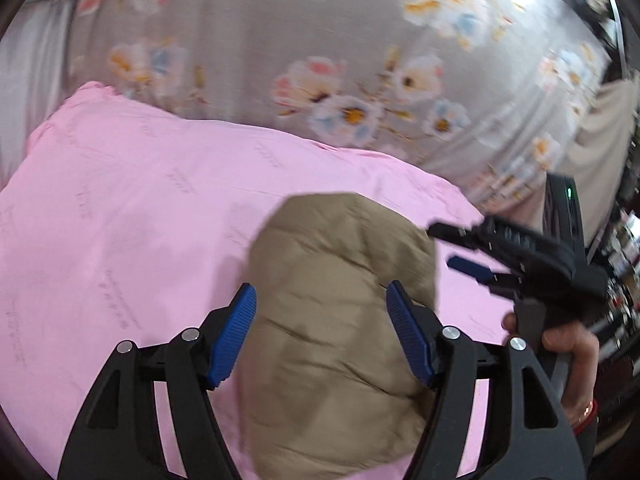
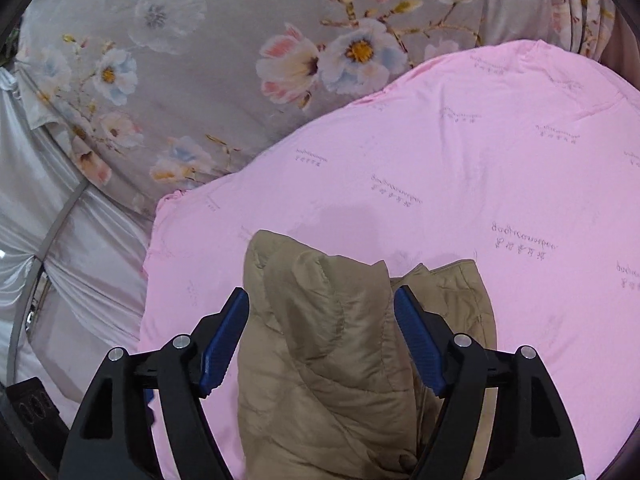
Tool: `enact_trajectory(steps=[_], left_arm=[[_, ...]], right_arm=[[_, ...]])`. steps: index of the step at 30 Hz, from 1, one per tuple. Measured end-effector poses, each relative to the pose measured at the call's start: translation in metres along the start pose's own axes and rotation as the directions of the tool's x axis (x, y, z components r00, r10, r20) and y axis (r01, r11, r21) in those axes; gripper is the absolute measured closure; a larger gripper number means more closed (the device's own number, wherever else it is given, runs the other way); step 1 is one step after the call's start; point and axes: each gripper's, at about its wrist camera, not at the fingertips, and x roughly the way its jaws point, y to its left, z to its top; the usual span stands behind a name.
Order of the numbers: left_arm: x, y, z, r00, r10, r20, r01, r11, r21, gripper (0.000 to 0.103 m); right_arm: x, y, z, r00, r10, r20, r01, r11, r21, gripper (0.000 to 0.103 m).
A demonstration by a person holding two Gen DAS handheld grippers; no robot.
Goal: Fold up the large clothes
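A tan quilted jacket (image 1: 340, 300) lies folded into a bundle on a pink sheet (image 1: 120, 200). My left gripper (image 1: 320, 292) hovers over the bundle with its blue pads wide apart, open and gripping nothing. The right wrist view shows the same jacket (image 2: 328, 340), with a second layer showing at its right edge. My right gripper (image 2: 322, 296) stands open above it, pads clear of the fabric. In the left wrist view the right gripper (image 1: 442, 246) appears to the right of the jacket, blurred, held by a hand (image 1: 568, 344).
The pink sheet (image 2: 480, 160) lies on a grey floral bedspread (image 1: 340, 60), which fills the far side of both views. Pale satin drapery (image 2: 60, 240) hangs at the left in the right wrist view. Cluttered dark furniture (image 1: 616, 260) stands at the far right.
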Motion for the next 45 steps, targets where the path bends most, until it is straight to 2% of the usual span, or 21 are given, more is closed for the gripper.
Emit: enact_trajectory(steps=[3, 4, 6, 7, 9, 10, 14, 17, 22, 24, 26, 29, 33, 45], left_arm=[[0.008, 0.023, 0.016, 0.998, 0.064, 0.002, -0.064, 0.997, -0.031, 0.038], [0.011, 0.026, 0.019, 0.997, 0.074, 0.000, -0.074, 0.997, -0.036, 0.038], [0.021, 0.026, 0.024, 0.996, 0.091, -0.006, -0.091, 0.995, -0.034, 0.038], [0.027, 0.023, 0.028, 0.995, 0.096, -0.008, -0.096, 0.995, -0.031, 0.038], [0.036, 0.015, 0.032, 0.995, 0.098, -0.017, -0.099, 0.995, -0.013, 0.038], [0.041, 0.009, 0.034, 0.995, 0.098, -0.019, -0.098, 0.995, -0.003, 0.038], [0.071, -0.016, 0.042, 0.995, 0.075, -0.066, -0.073, 0.997, 0.031, 0.038], [0.105, -0.038, 0.038, 0.989, 0.068, -0.130, -0.063, 0.997, 0.047, 0.038], [0.176, -0.067, 0.013, 0.958, 0.122, -0.259, -0.104, 0.991, 0.084, 0.039], [0.196, -0.067, 0.001, 0.948, 0.158, -0.276, -0.138, 0.986, 0.093, 0.037], [0.209, -0.065, -0.007, 0.944, 0.191, -0.268, -0.168, 0.980, 0.105, 0.036], [0.218, -0.060, -0.014, 0.947, 0.197, -0.253, -0.177, 0.979, 0.100, 0.032], [0.225, -0.059, -0.025, 0.950, 0.230, -0.213, -0.205, 0.970, 0.131, 0.027], [0.240, -0.063, -0.040, 0.949, 0.284, -0.137, -0.261, 0.952, 0.162, 0.025]], right_arm=[[0.031, -0.011, -0.004, 0.995, -0.016, -0.095, 0.022, 0.998, 0.067, 0.033], [0.037, -0.014, -0.004, 0.994, -0.015, -0.111, 0.024, 0.996, 0.082, 0.050], [0.038, -0.022, -0.002, 0.993, -0.011, -0.113, 0.022, 0.995, 0.100, 0.074], [0.033, -0.030, 0.001, 0.994, 0.015, -0.105, -0.001, 0.991, 0.132, 0.083], [0.019, -0.044, 0.003, 0.997, 0.025, -0.070, -0.013, 0.986, 0.166, 0.087], [0.010, -0.052, 0.004, 0.999, 0.001, -0.044, 0.007, 0.986, 0.167, 0.088], [0.001, -0.081, -0.002, 0.990, -0.137, -0.012, 0.138, 0.981, 0.135, 0.089], [0.010, -0.103, -0.011, 0.985, -0.172, -0.023, 0.173, 0.975, 0.140, 0.089], [0.028, -0.120, -0.025, 0.976, -0.217, -0.010, 0.216, 0.971, 0.104, 0.088], [0.035, -0.121, -0.029, 0.972, -0.235, 0.007, 0.234, 0.969, 0.074, 0.087], [0.042, -0.120, -0.033, 0.965, -0.259, 0.030, 0.258, 0.966, 0.034, 0.085], [0.053, -0.119, -0.039, 0.954, -0.293, 0.066, 0.295, 0.955, -0.016, 0.082], [0.061, -0.120, -0.045, 0.943, -0.313, 0.111, 0.318, 0.948, -0.030, 0.079], [0.074, -0.134, -0.049, 0.949, -0.277, 0.149, 0.281, 0.960, -0.002, 0.074]])
